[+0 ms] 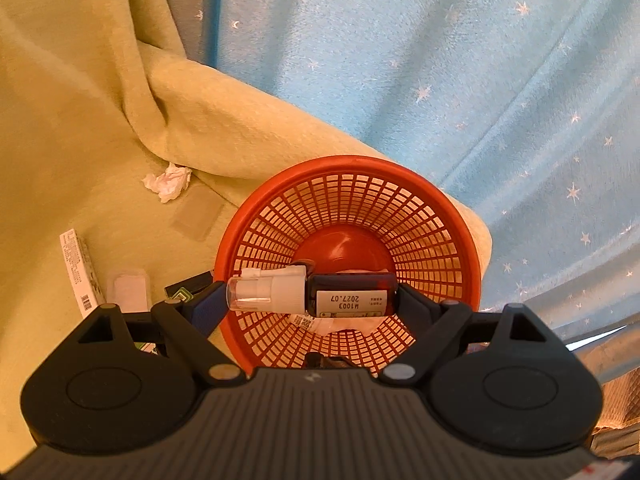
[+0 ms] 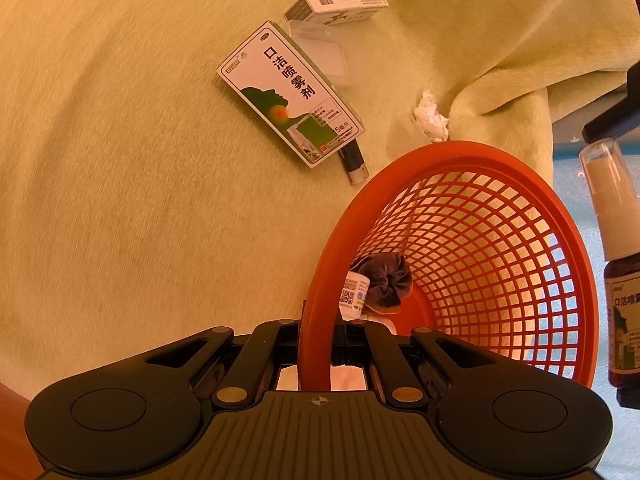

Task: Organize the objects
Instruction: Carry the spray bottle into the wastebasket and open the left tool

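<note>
A dark spray bottle (image 1: pixel 348 296) with a white nozzle and a clear cap lies sideways between the fingers of my left gripper (image 1: pixel 310 298), which is shut on it end to end. It hangs over the mouth of a red mesh basket (image 1: pixel 348 164). The right wrist view has the same bottle (image 2: pixel 618 240) upright at the right edge, beside the basket (image 2: pixel 460 156). My right gripper (image 2: pixel 316 344) is shut on the basket's near rim. Inside lie a dark scrunchie (image 2: pixel 386 280) and a small white labelled item (image 2: pixel 352 294).
On the yellow-green blanket (image 2: pixel 140 160) lie a green-and-white spray box (image 2: pixel 288 92), a dark tube (image 2: pixel 354 160), a white barcoded box (image 2: pixel 344 2), clear plastic packaging (image 2: pixel 320 48) and a crumpled tissue (image 2: pixel 430 118). Blue starred fabric (image 1: pixel 440 60) hangs behind the basket.
</note>
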Available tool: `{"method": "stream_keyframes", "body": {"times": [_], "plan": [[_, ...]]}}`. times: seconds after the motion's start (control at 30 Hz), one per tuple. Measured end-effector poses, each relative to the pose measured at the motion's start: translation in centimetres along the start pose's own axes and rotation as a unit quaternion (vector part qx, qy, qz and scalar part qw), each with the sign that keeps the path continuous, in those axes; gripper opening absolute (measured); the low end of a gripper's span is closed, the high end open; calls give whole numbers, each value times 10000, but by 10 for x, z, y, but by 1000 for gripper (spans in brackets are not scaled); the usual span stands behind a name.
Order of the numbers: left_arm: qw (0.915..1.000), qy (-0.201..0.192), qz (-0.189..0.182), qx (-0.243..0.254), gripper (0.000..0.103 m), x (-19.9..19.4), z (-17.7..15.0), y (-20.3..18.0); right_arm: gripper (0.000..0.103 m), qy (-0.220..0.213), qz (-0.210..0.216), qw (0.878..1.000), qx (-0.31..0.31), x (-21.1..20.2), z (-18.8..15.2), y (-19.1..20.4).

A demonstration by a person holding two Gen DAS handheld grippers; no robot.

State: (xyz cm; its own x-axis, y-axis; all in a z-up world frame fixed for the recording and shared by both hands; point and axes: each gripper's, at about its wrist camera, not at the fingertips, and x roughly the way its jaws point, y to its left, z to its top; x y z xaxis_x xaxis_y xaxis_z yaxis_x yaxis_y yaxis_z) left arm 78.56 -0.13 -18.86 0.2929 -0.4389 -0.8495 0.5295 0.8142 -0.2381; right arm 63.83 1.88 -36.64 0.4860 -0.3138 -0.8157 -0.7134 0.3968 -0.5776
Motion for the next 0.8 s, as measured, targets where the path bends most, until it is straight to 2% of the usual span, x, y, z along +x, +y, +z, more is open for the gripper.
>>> {"method": "stream_keyframes", "body": {"times": [0.17,0.33,0.53,0.8], "plan": [[10000,11,-46,46,86,5,4,-1,1,-2,5,10000,6,0,0,0],[9994,20,-349,71,90,13,7,-2,1,-2,12,10000,0,-1,0,-1],[9997,-84,-223,83,90,7,8,6,1,3,24,10000,-11,-1,-2,-1],[9999,-136,49,-20,90,-2,7,35,1,6,36,10000,27,-1,-2,-2]]}}
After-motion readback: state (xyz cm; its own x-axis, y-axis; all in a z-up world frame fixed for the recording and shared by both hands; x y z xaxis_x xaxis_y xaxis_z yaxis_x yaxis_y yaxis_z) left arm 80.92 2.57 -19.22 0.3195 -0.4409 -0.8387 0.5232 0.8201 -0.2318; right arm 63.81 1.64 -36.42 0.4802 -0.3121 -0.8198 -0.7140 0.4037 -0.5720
